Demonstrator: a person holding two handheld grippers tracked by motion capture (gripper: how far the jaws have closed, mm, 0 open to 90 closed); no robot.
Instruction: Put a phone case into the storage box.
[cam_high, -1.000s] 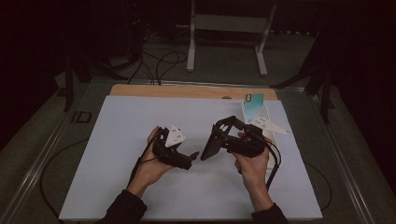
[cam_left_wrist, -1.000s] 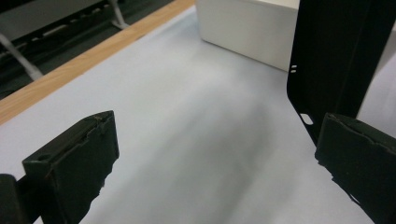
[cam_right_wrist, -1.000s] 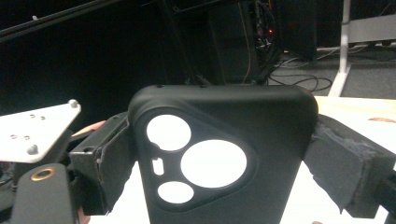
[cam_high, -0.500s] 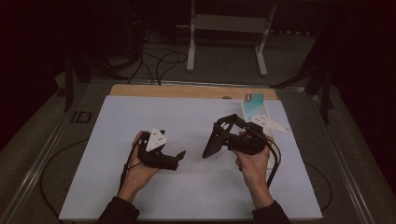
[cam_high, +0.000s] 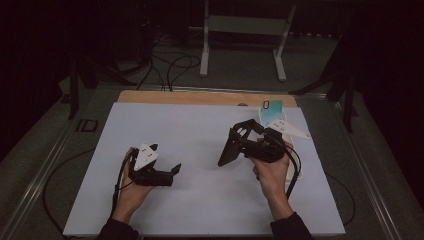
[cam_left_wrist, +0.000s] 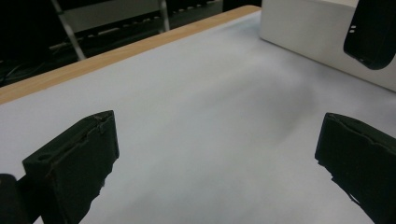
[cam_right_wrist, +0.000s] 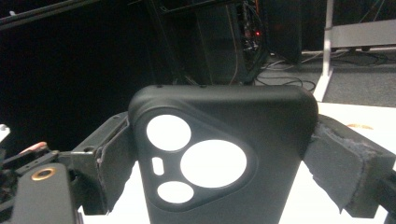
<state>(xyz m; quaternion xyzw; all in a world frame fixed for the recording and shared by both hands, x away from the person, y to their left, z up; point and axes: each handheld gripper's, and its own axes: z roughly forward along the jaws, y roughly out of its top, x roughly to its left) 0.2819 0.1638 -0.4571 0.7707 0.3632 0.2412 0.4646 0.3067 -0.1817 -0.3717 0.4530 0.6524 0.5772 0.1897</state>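
The right gripper (cam_high: 227, 150) pinched a black phone case (cam_right_wrist: 219, 158) by its two long edges, holding it tilted in the air above the right half of the desk (cam_high: 200, 120), camera cut-outs facing the gripper's own camera. Over the last second the left gripper (cam_high: 172, 170) had drawn away from the case: a second earlier it sat close beside the right one near the middle of the sheet, and now it lay lower and further to the left, well apart, its jaws spread with nothing between them. That retreat suggested the case had been handed over and was carried by one hand alone (any shared grip looked finished). At the desk's far right stood a teal phone (cam_high: 272, 112), and a white box (cam_left_wrist: 317, 32) lay near it; judging by the layout, the case was probably meant for that phone.
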